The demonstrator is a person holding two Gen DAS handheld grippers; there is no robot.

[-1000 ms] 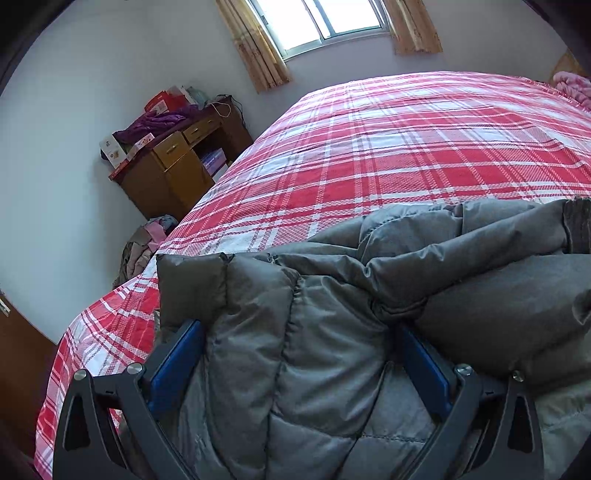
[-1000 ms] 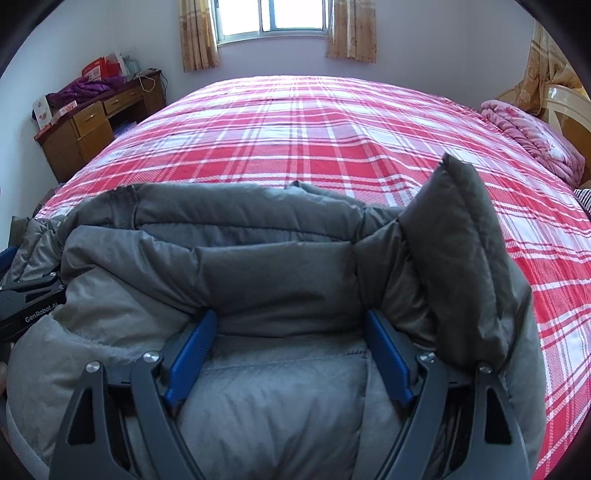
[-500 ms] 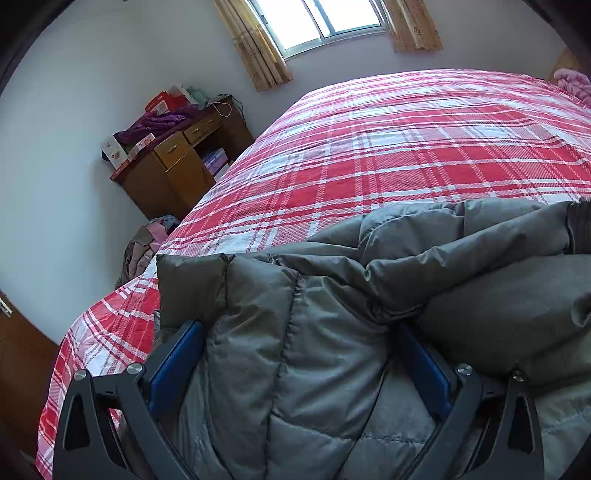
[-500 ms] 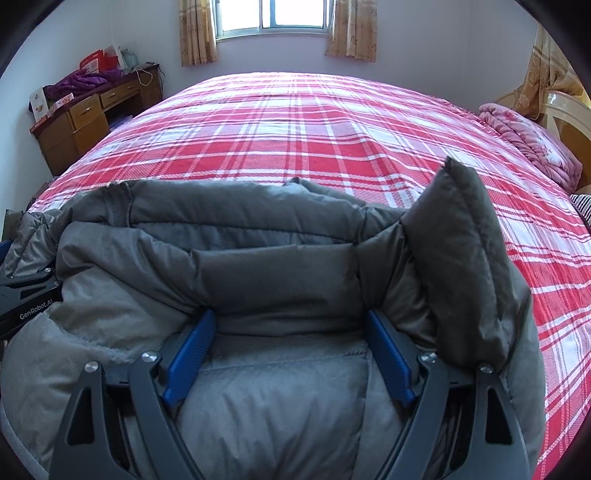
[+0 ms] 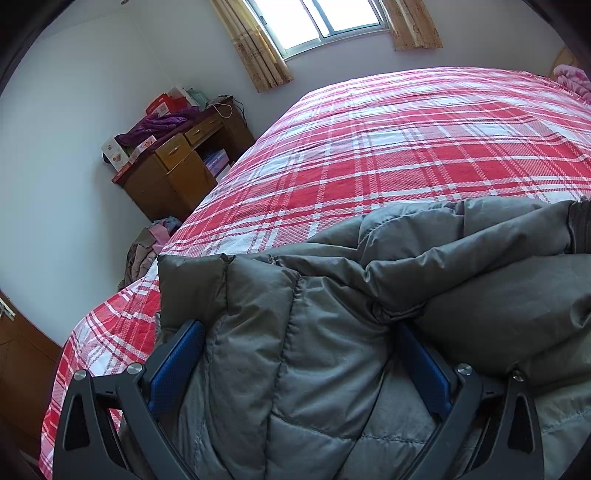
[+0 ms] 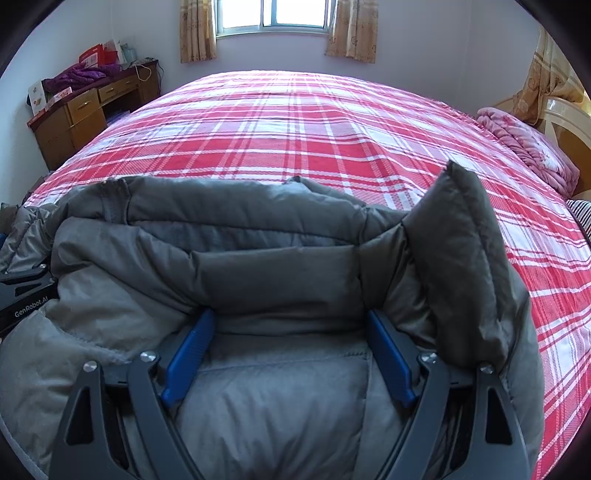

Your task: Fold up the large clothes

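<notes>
**Both grippers on the grey puffer jacket, near edge of bed**

The grey quilted jacket [image 5: 369, 325] lay bunched at the near edge of the bed [image 5: 406, 147], on the red-and-white plaid cover. It filled the lower half of both wrist views.

Left gripper [image 5: 299, 354]: blue finger pads [image 5: 173, 362] stood wide apart, with a thick fold of jacket packed between them. Fabric touched the pads on both sides (whether the pads were pressing or only straddling the bulk could not be told). A stiff quilted flap rose just above the left pad.

Right gripper [image 6: 286, 343]: same posture, pads [image 6: 188, 354] spread wide around a padded roll of the jacket, lining side showing below. A dark upright flap of the jacket stood just to the right of the right pad. The left gripper's black body was visible at the far left edge of this view, against the jacket.

Surroundings: wooden desk [image 6: 74, 114] with purple clothing and boxes on top, left of the bed; curtained window [image 6: 273, 18] on the far wall; pink bedding [image 6: 528, 147] at the bed's right end; a heap of clothes [image 5: 147, 247] on the floor below the desk.
</notes>
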